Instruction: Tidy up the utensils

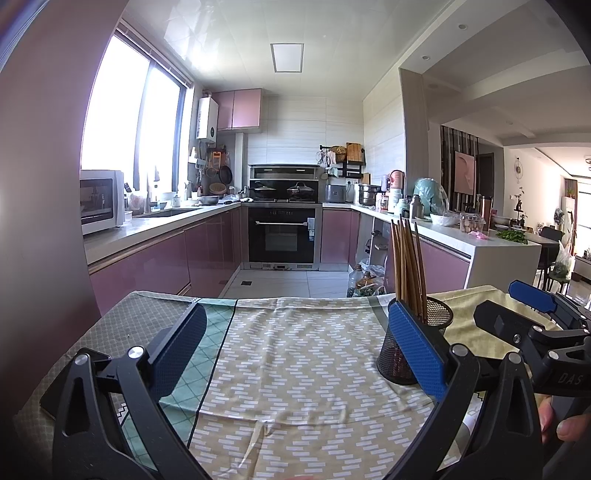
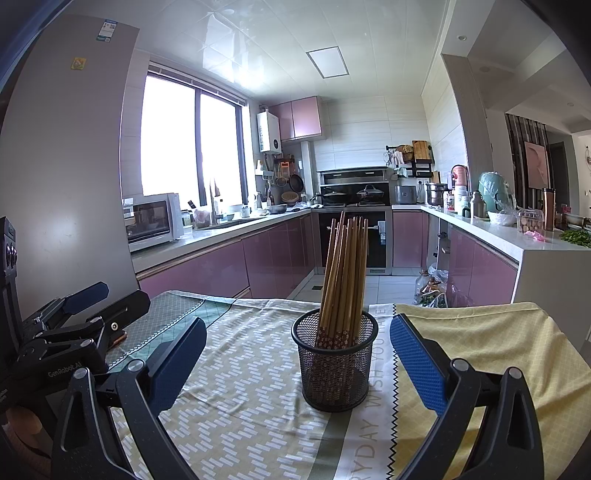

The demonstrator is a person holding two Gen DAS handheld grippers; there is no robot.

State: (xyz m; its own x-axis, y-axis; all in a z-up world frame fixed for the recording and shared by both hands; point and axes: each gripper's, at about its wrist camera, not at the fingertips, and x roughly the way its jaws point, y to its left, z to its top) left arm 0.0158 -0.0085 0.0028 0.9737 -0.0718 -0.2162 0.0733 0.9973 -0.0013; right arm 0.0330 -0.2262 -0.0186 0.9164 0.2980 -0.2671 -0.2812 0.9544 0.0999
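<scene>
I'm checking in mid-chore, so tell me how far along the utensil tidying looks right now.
Done, apparently: the chopsticks stand bundled in the mesh cup on the tablecloth. In hand: nothing. The right tongs are open, with the cup between the fingers but untouched, and the left tongs are open over bare cloth. Left: no loose utensils show on the cloth, so little seems to remain, though its near edge is out of view.

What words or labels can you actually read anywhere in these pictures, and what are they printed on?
"GenRobot.AI": left gripper body.
"DAS": right gripper body, cut off.
"RYDAY WISH YOU HAVE": tablecloth strip, partly cut off.
Fridge stickers and water heater labels: too small to read.
</scene>
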